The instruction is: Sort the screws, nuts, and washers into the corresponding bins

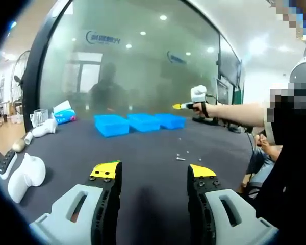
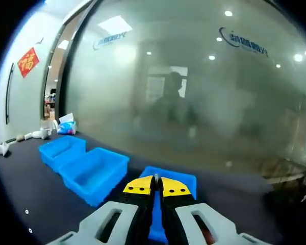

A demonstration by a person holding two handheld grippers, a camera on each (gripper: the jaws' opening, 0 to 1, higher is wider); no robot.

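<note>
Presently, right gripper point(image 2: 156, 184), fingers clenched, contents indiscernible, hovers over the rightmost blue bin point(image 2: 181, 179). Left gripper point(image 1: 154, 175) released. Loose fasteners point(image 1: 181, 157) remain on the worktop point(image 1: 143, 153); sorting judged incomplete.

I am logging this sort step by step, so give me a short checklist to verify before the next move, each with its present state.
1. Right gripper over a bin: ok, it hovers above the nearest blue bin.
2. Right gripper holding a part: cannot tell, its fingers are nearly closed and nothing shows between them.
3. Left gripper free: ok, open and empty above the table.
4. Parts left to sort: ok, small hardware lies on the table.
5. All three blue bins reachable in a row: ok.
</note>
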